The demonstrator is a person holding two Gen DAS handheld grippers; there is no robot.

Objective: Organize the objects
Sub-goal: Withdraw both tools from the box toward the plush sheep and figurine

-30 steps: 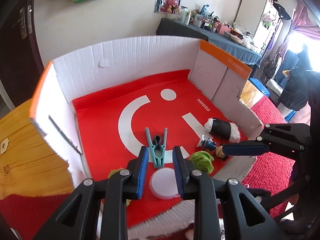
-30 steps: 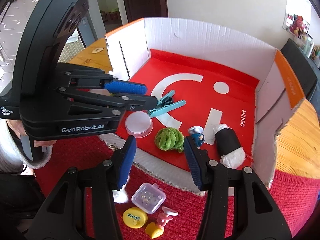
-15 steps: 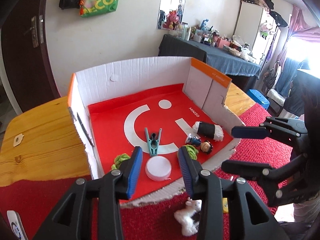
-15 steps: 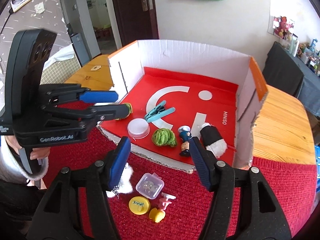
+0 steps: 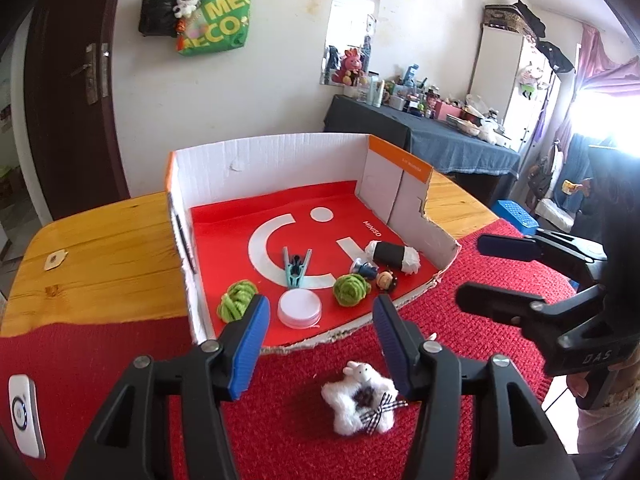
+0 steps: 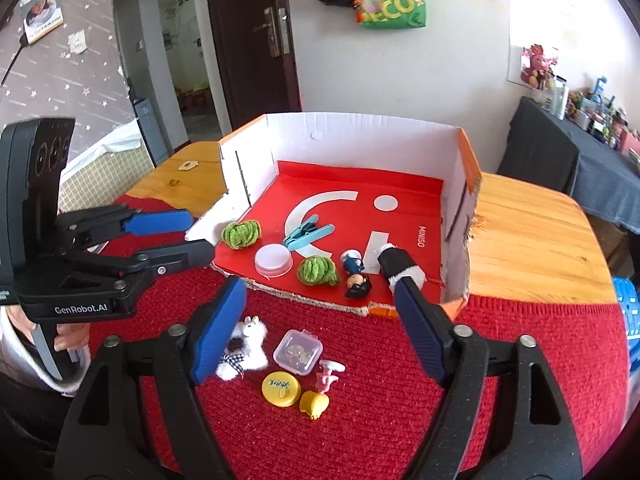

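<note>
Both tools spread, holding nothing.
Left tool point(image 5: 318, 334) and right tool point(image 6: 320, 332) hover over the white plush toy point(image 5: 360, 398), just outside the cardboard box point(image 5: 276, 160).

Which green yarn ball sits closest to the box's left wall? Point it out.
The green yarn ball left of the white round lid; the other green ball lies right of it, beside the small figurine.

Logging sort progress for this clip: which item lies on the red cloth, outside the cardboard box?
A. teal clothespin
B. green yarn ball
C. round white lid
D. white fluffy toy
D: the white fluffy toy lies on the red cloth in front of the cardboard box.
</note>
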